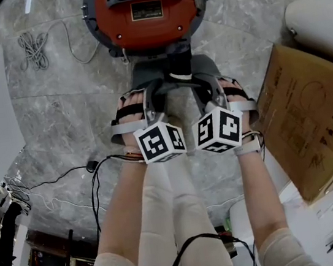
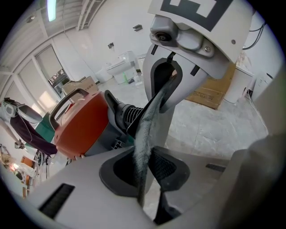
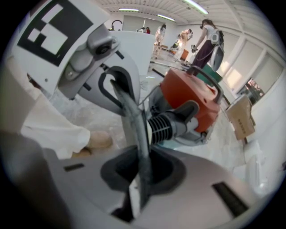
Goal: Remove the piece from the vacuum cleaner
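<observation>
Marble floor (image 1: 58, 114) spreads under everything, smooth and shiny, with a loose coil of cable (image 1: 33, 47) lying at the far left. That smoothness is my first worry. The orange vacuum cleaner (image 1: 145, 8) stands free on it, so I judge a pull could drag the whole machine toward me instead of freeing the part.

My left gripper (image 1: 146, 101) has its jaws clenched on the left edge of the grey piece (image 1: 146, 76). That piece sits on the floor just in front of the machine, joined to it through the black ribbed hose (image 2: 129, 117). The edge in the jaws is thin, seen nearly edge-on from the left gripper view, so it could slide out under a hard tug.

My right gripper (image 1: 213, 94) grasps the opposite edge in the same pinched way. If one side pulls ahead of the other, I expect the piece to twist and bind at the hose joint. A cardboard box (image 1: 313, 120) lies close on the right, and a wide swing of that arm could knock it.

Both forearms reach forward side by side. The grippers tip steeply down and angle inward, and their marker cubes sit just beside each other above the piece.
</observation>
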Motion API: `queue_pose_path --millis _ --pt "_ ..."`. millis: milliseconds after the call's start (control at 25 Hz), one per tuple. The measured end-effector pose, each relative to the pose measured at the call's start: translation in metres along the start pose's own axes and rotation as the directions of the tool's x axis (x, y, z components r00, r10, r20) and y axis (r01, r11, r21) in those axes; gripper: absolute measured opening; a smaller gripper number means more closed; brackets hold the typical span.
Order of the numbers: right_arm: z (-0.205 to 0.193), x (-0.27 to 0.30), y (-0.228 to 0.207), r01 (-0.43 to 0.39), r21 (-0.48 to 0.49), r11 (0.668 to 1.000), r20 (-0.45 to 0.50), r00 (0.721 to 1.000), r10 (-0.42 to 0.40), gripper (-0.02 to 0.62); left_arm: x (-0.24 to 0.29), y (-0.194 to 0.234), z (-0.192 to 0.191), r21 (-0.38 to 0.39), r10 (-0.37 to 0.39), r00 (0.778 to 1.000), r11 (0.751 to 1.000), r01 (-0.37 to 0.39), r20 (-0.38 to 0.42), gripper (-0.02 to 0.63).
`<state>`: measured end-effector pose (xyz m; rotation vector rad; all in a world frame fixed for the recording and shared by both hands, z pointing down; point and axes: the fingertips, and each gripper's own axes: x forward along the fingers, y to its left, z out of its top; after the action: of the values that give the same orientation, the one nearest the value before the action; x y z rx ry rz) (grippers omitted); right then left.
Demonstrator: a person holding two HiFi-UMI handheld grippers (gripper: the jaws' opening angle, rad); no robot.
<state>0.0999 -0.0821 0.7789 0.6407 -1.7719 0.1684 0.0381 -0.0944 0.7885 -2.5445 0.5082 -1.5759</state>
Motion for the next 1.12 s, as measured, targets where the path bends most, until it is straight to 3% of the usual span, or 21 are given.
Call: queue_pose_path --millis 440,640,1120 --pt "0.003 -0.002 0.002 0.008 0.007 1.0 0.018 1.0 -0.008 0.041 0.0 0.001 -0.003 -0.025 0.012 1.0 1.0 -0.012 0.0 0.072" --pt "0.005 -0.005 0.005 0.026 0.001 1.0 0.013 1.0 -0.026 0.041 -0.004 0.0 -0.006 -0.071 0.008 1.0 0.997 -0.008 0.009 0.04" --pt "0.005 -0.009 0.014 0.025 -0.013 1.0 -0.003 1.0 -0.025 0.038 -0.008 -0.007 -0.01 -0.196 -0.053 0.998 0.979 0.057 0.025 0.035"
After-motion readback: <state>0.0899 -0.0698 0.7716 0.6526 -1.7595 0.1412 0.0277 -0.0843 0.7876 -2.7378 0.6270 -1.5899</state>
